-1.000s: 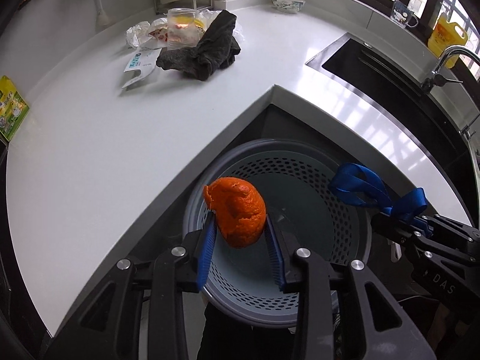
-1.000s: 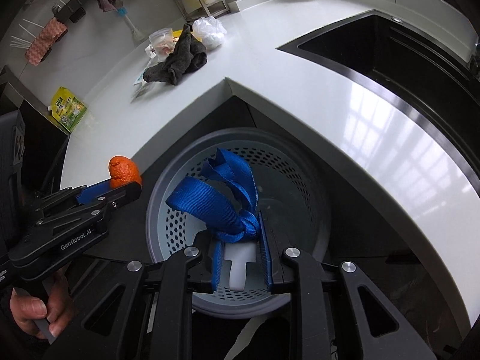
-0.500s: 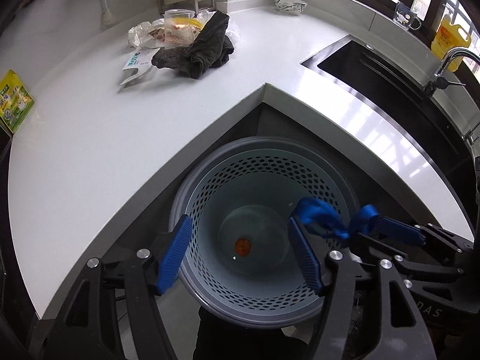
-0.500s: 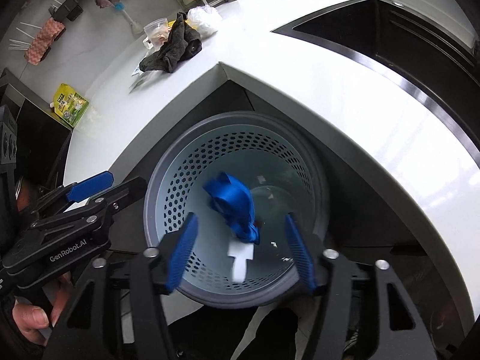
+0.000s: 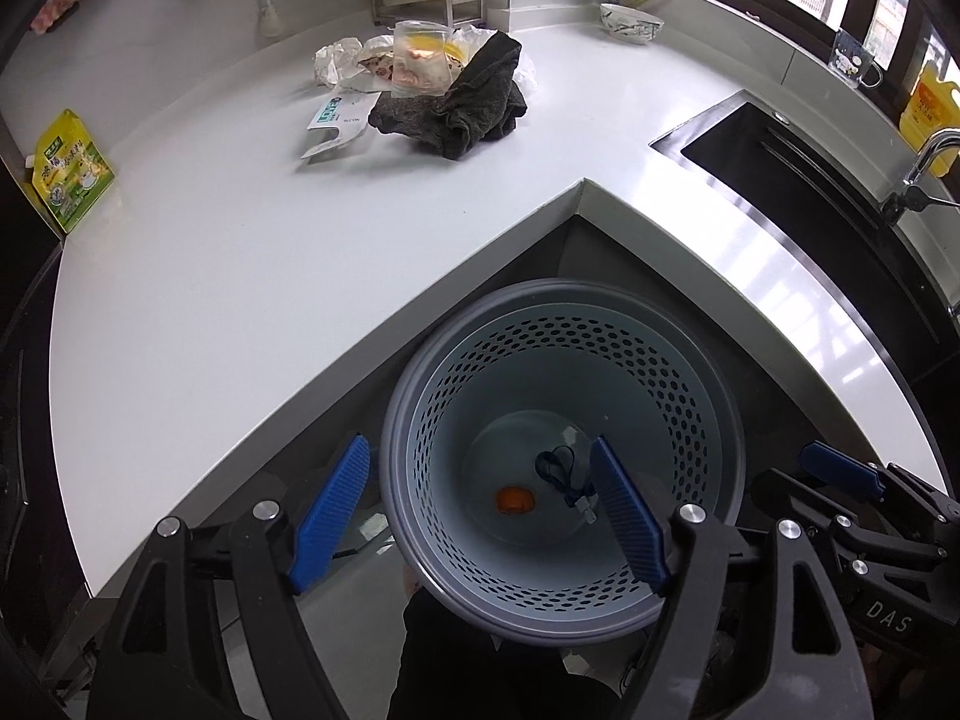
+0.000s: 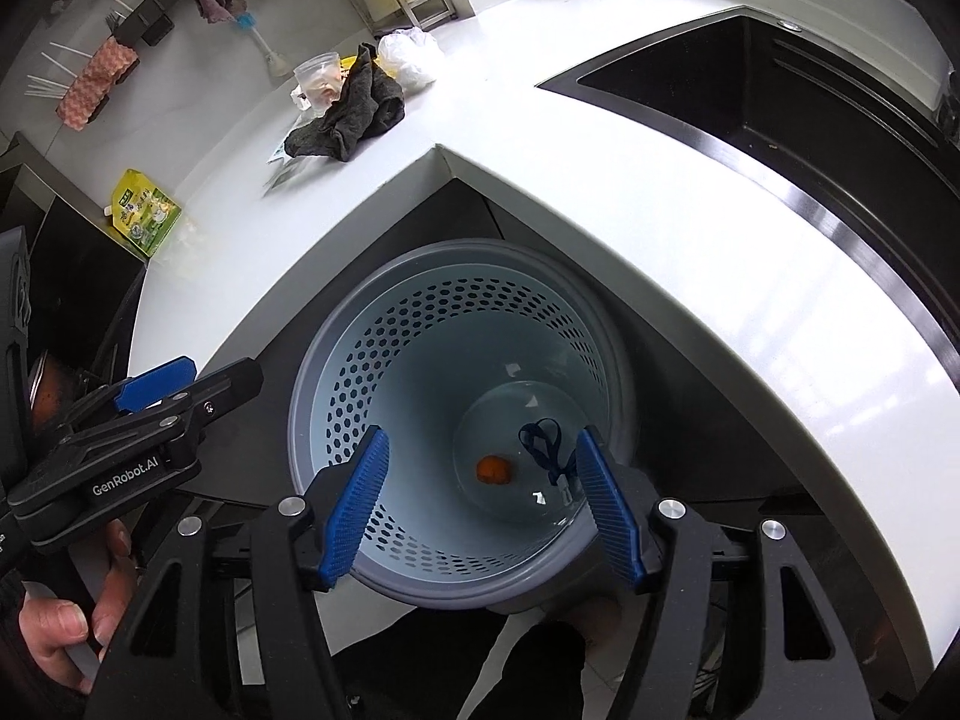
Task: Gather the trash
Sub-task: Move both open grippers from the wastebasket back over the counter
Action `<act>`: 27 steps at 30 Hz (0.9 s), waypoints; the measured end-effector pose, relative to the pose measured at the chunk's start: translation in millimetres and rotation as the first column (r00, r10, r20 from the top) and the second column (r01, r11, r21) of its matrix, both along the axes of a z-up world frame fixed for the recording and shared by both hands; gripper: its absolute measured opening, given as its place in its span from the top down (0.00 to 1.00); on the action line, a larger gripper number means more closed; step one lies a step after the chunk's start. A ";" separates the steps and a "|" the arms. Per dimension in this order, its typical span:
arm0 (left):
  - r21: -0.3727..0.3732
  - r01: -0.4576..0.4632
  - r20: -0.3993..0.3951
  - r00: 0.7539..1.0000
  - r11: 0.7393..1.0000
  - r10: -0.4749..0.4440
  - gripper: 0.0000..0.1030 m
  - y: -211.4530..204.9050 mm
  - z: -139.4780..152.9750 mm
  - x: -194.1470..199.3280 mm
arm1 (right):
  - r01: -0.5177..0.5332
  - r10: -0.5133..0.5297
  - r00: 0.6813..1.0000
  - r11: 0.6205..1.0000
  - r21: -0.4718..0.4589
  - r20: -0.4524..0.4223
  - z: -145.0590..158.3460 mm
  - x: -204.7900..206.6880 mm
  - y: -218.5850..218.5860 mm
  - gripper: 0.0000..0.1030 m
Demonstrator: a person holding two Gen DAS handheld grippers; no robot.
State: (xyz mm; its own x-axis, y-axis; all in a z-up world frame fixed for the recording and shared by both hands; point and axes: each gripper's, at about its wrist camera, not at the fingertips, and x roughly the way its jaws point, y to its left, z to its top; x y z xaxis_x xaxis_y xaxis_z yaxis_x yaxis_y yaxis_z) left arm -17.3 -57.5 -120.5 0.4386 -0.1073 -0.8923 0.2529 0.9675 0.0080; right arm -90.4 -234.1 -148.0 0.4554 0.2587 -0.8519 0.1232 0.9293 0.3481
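Observation:
A grey perforated bin (image 5: pixel 564 288) (image 6: pixel 462 246) stands on the floor in the inner corner of the white counter. At its bottom lie an orange peel (image 5: pixel 514 499) (image 6: pixel 493 470) and a blue strap (image 5: pixel 558 465) (image 6: pixel 540 444) with a white tag. My left gripper (image 5: pixel 479 441) hovers over the bin, its jaws opening and nothing between them. My right gripper (image 6: pixel 483 432) hangs open over the same bin, also with nothing in it. On the counter's far side sits a pile: a dark cloth (image 5: pixel 474 114) (image 6: pixel 354 114), a plastic cup (image 5: pixel 420 54), crumpled wrappers (image 5: pixel 333 60) and a paper packet (image 5: pixel 336 120).
A yellow-green pouch (image 5: pixel 72 174) leans at the counter's left end. A black sink (image 5: pixel 780 180) with a tap lies to the right, and a bowl (image 5: pixel 630 24) sits at the back. A person's hand (image 6: pixel 54 624) holds the left gripper's handle.
Both grippers have opened. The orange peel left the left gripper and the blue strap left the right one; both fell to the bottom of the bin.

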 end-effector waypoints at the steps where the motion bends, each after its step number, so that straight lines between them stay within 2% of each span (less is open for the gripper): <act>1: 0.000 -0.001 0.004 1.000 1.000 0.001 0.27 -1.0 2.4 -0.6 | -0.001 0.001 1.000 1.000 0.001 0.004 2.1 -0.3 -0.4 0.40; 16: -0.023 -0.040 0.122 0.992 0.999 0.042 0.23 -7.9 49.7 -11.3 | -0.058 0.059 0.994 0.998 -0.011 0.097 40.0 -2.9 -9.6 0.40; 22: -0.018 -0.065 0.152 0.986 0.998 0.067 0.23 4.5 65.8 -14.1 | -0.069 0.068 0.990 0.998 -0.002 0.126 47.8 3.6 -7.9 0.40; 27: -0.036 -0.080 0.183 0.979 0.996 0.085 0.20 20.5 79.7 -0.9 | -0.060 0.061 0.987 0.998 -0.009 0.152 56.8 19.8 0.0 0.40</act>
